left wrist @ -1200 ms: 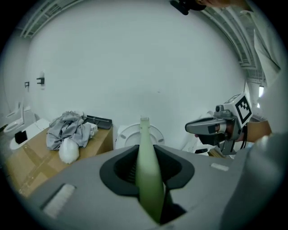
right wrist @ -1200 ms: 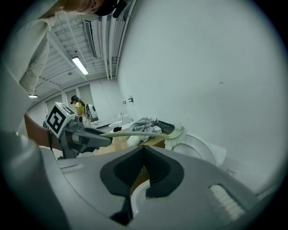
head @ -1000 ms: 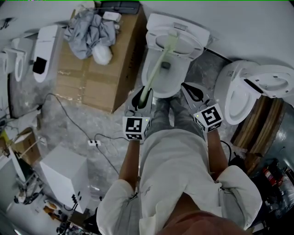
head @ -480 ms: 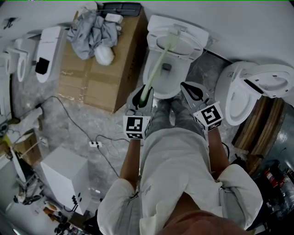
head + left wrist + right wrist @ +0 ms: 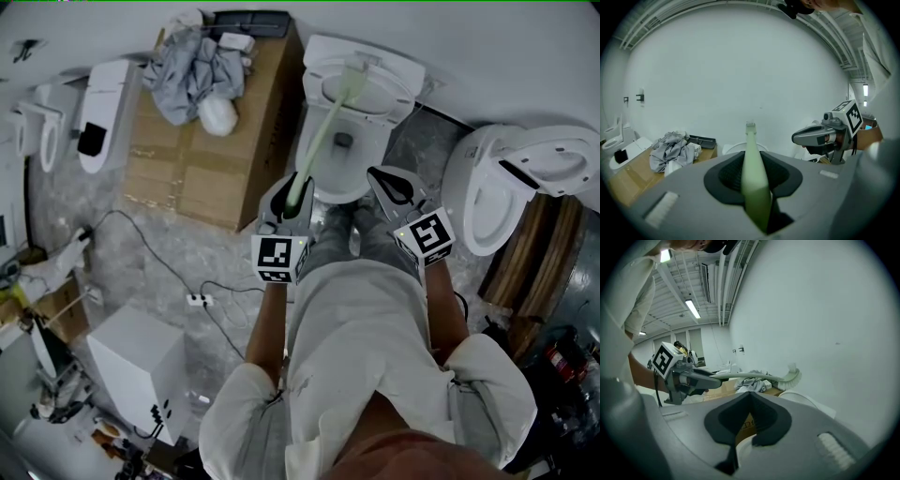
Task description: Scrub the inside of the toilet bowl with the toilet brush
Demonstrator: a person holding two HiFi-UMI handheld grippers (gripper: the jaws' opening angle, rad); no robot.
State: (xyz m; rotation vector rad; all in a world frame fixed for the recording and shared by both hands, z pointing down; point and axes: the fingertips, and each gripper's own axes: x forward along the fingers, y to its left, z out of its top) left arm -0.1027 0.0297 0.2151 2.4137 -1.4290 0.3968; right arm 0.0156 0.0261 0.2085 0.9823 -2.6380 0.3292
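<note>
A white toilet (image 5: 367, 164) stands open in front of the person's feet, its drain hole dark. My left gripper (image 5: 296, 187) is shut on the pale green handle of the toilet brush (image 5: 323, 131), held at the bowl's near rim. The brush reaches over the bowl, its head near the rear rim. In the left gripper view the handle (image 5: 752, 178) runs out between the jaws to the bristle head. My right gripper (image 5: 382, 178) hovers beside the bowl's right near edge, shut and holding nothing. In the right gripper view the brush head (image 5: 792, 377) and the left gripper (image 5: 689, 378) show.
A large cardboard box (image 5: 206, 141) with a heap of grey clothes (image 5: 192, 61) lies left of the toilet. A second toilet (image 5: 506, 187) with raised lid stands at the right, another (image 5: 98, 112) at the far left. A cable and power strip (image 5: 197, 300) and a white box (image 5: 136, 352) sit on the floor.
The brush head stays by the bowl's rear rim and both grippers keep their places. Only the head view has shifted slightly.
</note>
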